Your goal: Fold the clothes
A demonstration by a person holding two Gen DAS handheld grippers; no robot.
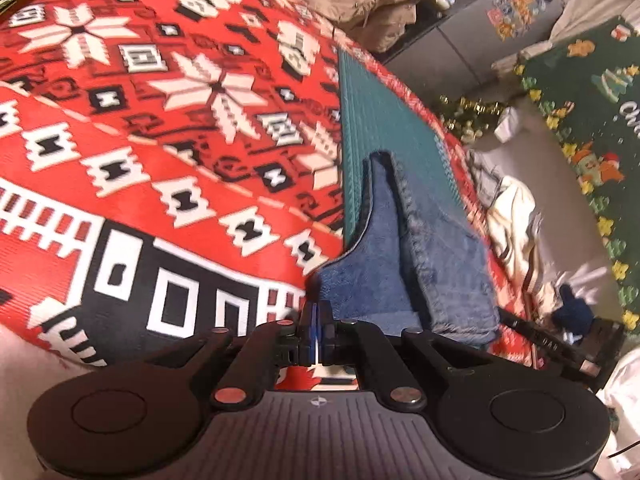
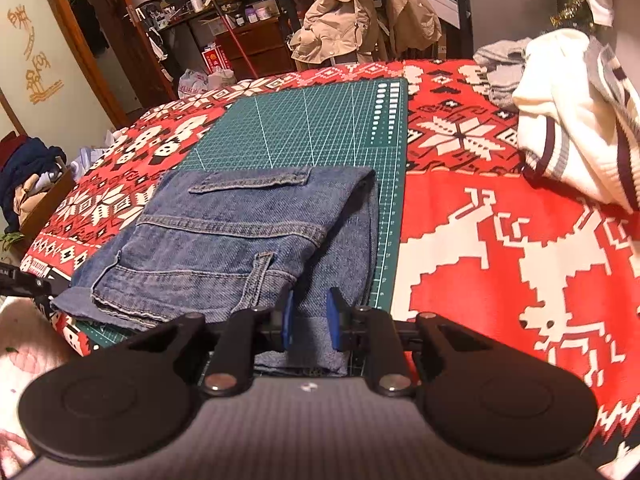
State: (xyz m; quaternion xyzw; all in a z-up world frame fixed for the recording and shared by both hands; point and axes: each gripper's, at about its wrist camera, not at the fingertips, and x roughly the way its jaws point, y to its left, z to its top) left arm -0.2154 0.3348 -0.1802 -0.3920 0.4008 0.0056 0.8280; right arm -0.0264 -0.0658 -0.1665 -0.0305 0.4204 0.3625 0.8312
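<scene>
So my folded blue denim jeans are lying on the green gridded cutting mat over the red patterned tablecloth. My left gripper is pinched closed on a jeans edge, while my right gripper sits parted over the near hem, gripping nothing.

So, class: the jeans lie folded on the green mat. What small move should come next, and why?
Probably draw the right claw back. It is open, its pads astride the folded jeans on the cutting mat. The left claw is shut beside them, and the cream sweater waits unfolded.
</scene>
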